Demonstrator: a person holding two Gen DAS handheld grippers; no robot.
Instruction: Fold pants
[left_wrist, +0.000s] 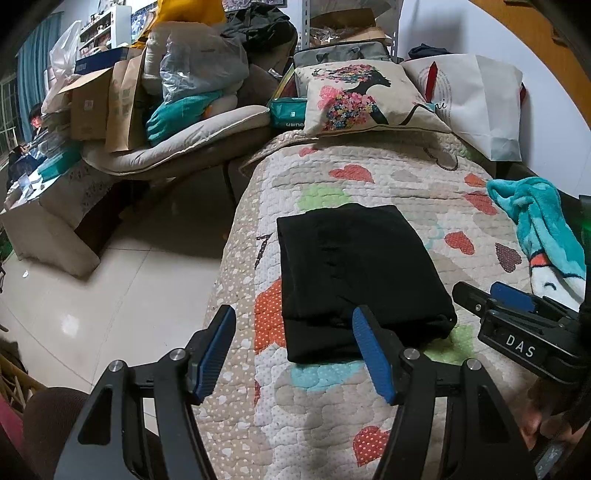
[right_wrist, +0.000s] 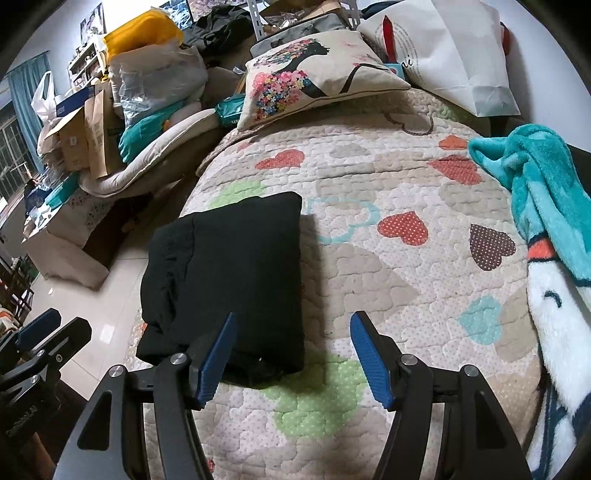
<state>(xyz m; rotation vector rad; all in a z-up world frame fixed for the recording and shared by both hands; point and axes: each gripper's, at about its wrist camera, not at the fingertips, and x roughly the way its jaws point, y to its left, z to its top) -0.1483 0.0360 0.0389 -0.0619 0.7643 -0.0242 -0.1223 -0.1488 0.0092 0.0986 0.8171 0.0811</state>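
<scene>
1. Pants (left_wrist: 354, 280): black, lying as a compact, roughly rectangular bundle of several layers on the quilted bed cover (left_wrist: 388, 173), close to the cover's floor-side edge. The near end looks a little thicker and less even than the far end.
2. My left claw (left_wrist: 293, 350): spread, nothing between the blue pads; it hangs just short of the bundle's near edge and touches no cloth.
3. My right claw (right_wrist: 291, 354): likewise spread and empty, poised over the bundle's near right corner, with bare quilt showing between the pads.
4. Progress, as I judge it: the folding appears essentially done, since no leg or waistband trails loose. What may remain is squaring the near edge or simply withdrawing.
5. Surroundings: a teal blanket (right_wrist: 543, 192) lies well apart on the right, and a printed cushion (left_wrist: 365, 96) sits at the far end of the bed.
</scene>
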